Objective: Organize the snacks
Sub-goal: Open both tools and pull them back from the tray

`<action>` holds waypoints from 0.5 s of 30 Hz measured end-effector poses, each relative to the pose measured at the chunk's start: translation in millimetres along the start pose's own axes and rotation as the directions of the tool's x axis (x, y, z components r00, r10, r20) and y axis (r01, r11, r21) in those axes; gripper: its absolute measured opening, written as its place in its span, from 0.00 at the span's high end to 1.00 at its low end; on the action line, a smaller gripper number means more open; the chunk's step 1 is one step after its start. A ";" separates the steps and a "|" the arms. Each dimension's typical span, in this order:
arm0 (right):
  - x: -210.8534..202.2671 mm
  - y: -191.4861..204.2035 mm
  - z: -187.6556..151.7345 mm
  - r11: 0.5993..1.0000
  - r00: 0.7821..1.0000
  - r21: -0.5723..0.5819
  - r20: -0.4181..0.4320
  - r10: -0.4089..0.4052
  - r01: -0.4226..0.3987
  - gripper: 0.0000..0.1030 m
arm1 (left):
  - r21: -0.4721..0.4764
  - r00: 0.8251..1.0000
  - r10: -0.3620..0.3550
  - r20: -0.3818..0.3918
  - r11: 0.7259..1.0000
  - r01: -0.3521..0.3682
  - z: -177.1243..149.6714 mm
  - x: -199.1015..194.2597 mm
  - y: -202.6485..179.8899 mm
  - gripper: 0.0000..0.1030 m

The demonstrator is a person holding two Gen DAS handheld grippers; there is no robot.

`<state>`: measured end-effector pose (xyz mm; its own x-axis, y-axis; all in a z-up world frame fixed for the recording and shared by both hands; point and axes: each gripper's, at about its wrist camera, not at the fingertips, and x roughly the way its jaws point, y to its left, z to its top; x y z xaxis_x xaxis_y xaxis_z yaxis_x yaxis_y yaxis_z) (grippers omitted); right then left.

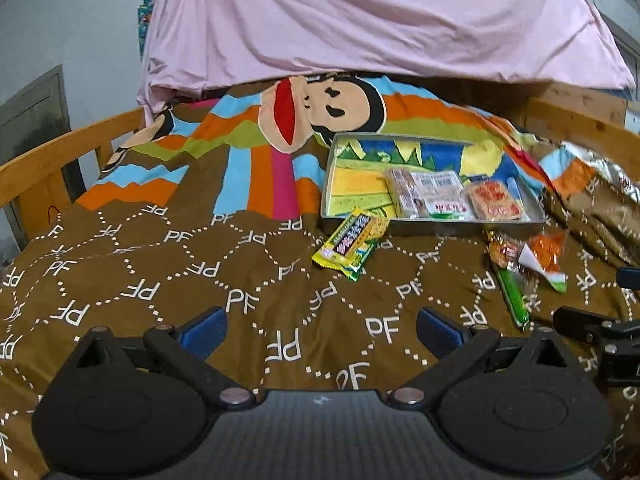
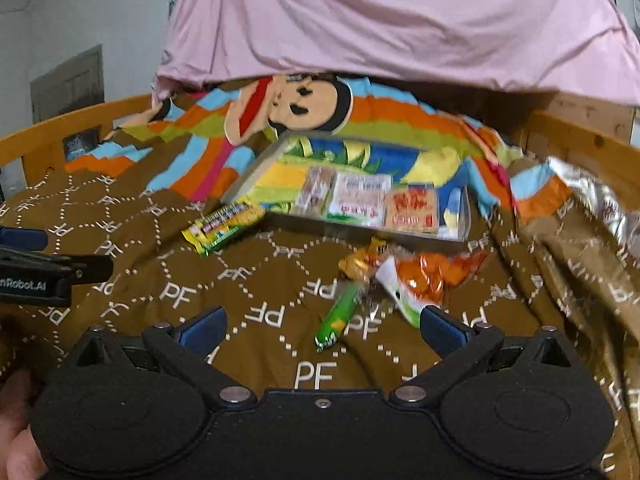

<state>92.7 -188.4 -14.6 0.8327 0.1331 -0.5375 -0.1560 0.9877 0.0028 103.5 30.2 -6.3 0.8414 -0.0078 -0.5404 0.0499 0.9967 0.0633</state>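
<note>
A shallow metal tray [image 1: 436, 224] [image 2: 356, 226] with a colourful printed bottom rests on the brown blanket. Three packets lie in it: a tan one [image 1: 404, 192] [image 2: 316, 190], a white one [image 1: 440, 196] [image 2: 358, 200] and an orange-red one [image 1: 496, 200] [image 2: 412, 208]. A yellow-green snack bar [image 1: 352, 244] [image 2: 224, 226] leans at the tray's near left corner. Loose on the blanket are an orange bag [image 1: 546, 254] [image 2: 428, 280], a small orange packet [image 1: 504, 250] [image 2: 360, 262] and a green stick [image 1: 512, 296] [image 2: 340, 316]. My left gripper [image 1: 320, 330] is open, empty. My right gripper [image 2: 322, 328] is open around the green stick's near end.
A brown "PF" blanket [image 1: 160, 280] [image 2: 160, 292] with a striped cartoon section covers a bed with wooden rails [image 1: 60, 152] [image 2: 48, 132]. Pink cloth [image 1: 360, 20] [image 2: 400, 20] hangs behind. A silver foil bag [image 1: 600, 168] [image 2: 616, 208] lies at the right. A hand [image 2: 16, 432] shows at the lower left.
</note>
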 end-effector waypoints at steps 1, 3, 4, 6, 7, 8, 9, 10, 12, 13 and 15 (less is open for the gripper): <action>1.9 -1.3 -0.2 1.000 1.000 0.006 -0.010 0.000 0.000 0.01 | 0.005 1.000 -0.001 -0.006 1.000 0.001 -0.6 1.9 0.5 0.00; 4.8 -1.8 -1.2 1.000 1.000 0.014 -0.025 0.000 0.001 0.01 | 0.011 1.000 0.000 -0.015 1.000 0.001 -1.1 5.5 0.9 0.00; 6.2 -2.1 -1.3 1.000 1.000 0.015 -0.031 0.000 0.000 0.01 | 0.013 1.000 -0.001 -0.020 1.000 0.001 -1.4 7.3 1.3 0.00; 8.4 -1.9 -2.0 1.000 0.999 0.014 -0.041 0.001 -0.001 0.01 | 0.017 1.000 0.000 -0.026 1.000 0.000 -1.7 10.4 2.0 0.00; 9.6 -1.5 -2.1 1.000 0.999 0.014 -0.043 0.002 -0.001 0.01 | 0.020 1.000 0.002 -0.028 1.000 -0.001 -1.4 12.0 2.6 0.00; 10.8 -1.1 -2.0 1.000 0.999 0.013 -0.045 0.003 -0.002 0.01 | 0.023 1.000 0.003 -0.030 1.000 -0.003 -0.7 13.6 3.0 0.00; 11.8 -0.7 -1.9 1.000 0.999 0.013 -0.048 0.004 -0.004 0.01 | 0.026 1.000 0.004 -0.031 1.000 -0.003 -0.1 15.1 3.2 0.00; 13.0 -0.8 -1.9 1.000 0.999 0.013 -0.050 0.006 -0.006 0.01 | 0.028 0.999 0.004 -0.032 1.000 -0.003 0.7 16.7 3.5 0.00; 14.1 -0.6 -2.1 1.000 0.999 0.016 -0.052 0.010 -0.009 0.01 | 0.034 1.000 0.007 -0.031 0.999 -0.006 2.7 19.9 4.2 0.00; 14.8 -1.3 -2.0 1.000 0.999 0.022 -0.052 0.016 -0.015 0.01 | 0.037 1.000 0.008 -0.028 0.999 -0.006 3.7 21.2 4.5 0.00; 16.4 -2.4 -1.7 0.999 0.999 0.033 -0.051 0.019 -0.018 0.01 | 0.041 1.000 0.010 -0.026 0.999 -0.009 5.8 24.7 6.2 0.00</action>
<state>105.9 -188.7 -24.9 0.8014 0.1477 -0.5796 -0.1527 0.9874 0.0405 127.7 35.8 -14.4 0.8278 0.0045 -0.5610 0.0642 0.9926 0.1026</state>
